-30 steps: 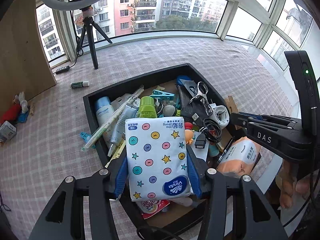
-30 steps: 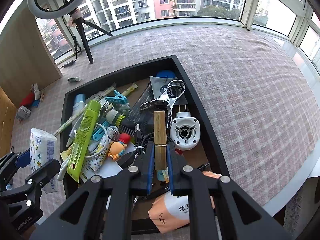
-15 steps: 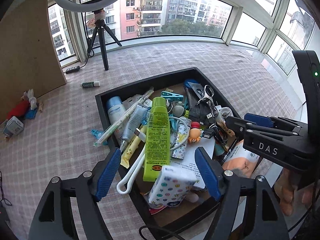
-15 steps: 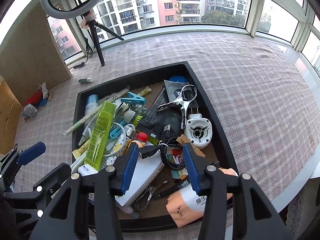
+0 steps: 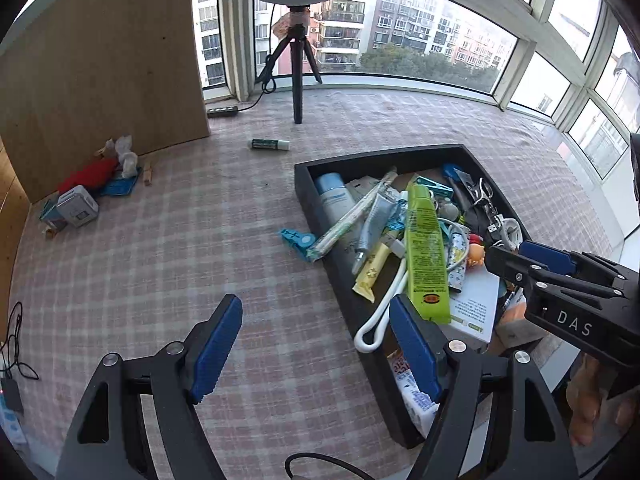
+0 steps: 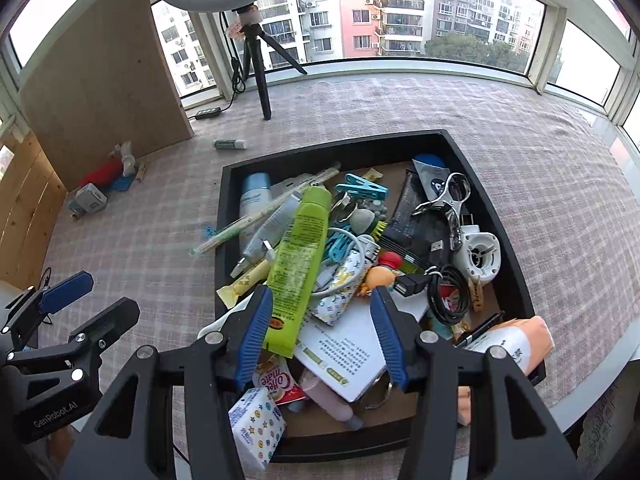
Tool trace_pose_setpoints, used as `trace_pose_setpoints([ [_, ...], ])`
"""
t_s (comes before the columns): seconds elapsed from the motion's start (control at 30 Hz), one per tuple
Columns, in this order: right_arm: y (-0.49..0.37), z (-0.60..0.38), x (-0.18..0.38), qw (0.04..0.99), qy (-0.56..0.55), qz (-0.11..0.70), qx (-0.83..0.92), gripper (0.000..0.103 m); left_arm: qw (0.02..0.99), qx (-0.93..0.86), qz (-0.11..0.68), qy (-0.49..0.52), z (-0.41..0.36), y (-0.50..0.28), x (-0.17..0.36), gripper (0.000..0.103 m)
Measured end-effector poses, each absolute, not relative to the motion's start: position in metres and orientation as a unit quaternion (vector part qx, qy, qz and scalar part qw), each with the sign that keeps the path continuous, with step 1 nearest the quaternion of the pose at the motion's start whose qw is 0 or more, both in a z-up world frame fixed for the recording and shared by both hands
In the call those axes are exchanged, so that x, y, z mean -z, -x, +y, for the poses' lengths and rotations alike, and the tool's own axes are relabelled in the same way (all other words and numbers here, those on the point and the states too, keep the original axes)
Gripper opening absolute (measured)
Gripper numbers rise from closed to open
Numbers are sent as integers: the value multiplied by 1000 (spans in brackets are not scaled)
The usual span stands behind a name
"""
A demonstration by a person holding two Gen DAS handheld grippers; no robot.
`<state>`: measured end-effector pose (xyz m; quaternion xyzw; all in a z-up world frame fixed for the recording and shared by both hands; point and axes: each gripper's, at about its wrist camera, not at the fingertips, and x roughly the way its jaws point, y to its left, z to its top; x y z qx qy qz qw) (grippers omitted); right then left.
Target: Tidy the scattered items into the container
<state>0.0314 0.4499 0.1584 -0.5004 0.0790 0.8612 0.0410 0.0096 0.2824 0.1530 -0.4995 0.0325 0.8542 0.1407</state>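
The black tray (image 5: pixel 308 200) (image 6: pixel 492 184) holds many small items, with a green tube (image 5: pixel 424 256) (image 6: pixel 300 260) lying on top. The star-patterned tissue pack (image 6: pixel 256 428) lies at the tray's near-left corner. My left gripper (image 5: pixel 316 352) is open and empty, over the cloth just left of the tray; it shows at the left of the right wrist view (image 6: pixel 80 304). My right gripper (image 6: pixel 320 336) is open and empty above the tray's near side. A small green-and-white tube (image 5: pixel 270 144) (image 6: pixel 230 144) and a blue clip (image 5: pixel 296 238) lie on the cloth outside the tray.
A ring light on a tripod (image 5: pixel 298 80) (image 6: pixel 260 76) stands at the back. A wooden panel (image 5: pixel 100 60) stands back left, with a red item (image 5: pixel 92 174), a small box (image 5: pixel 78 211) and other bits in front of it. A power strip (image 5: pixel 222 111) lies by the window.
My left gripper let go of the tissue pack into the tray, then swung left over the cloth. My right gripper released the wooden clip into the tray and opened wide.
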Motion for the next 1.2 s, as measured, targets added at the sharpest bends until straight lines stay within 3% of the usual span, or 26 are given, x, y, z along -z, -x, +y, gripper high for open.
trace_pose_setpoints([
  [1.2, -15, 212, -120, -30, 515, 53, -855, 54, 57, -852, -5, 521, 59, -4, -123, 76],
])
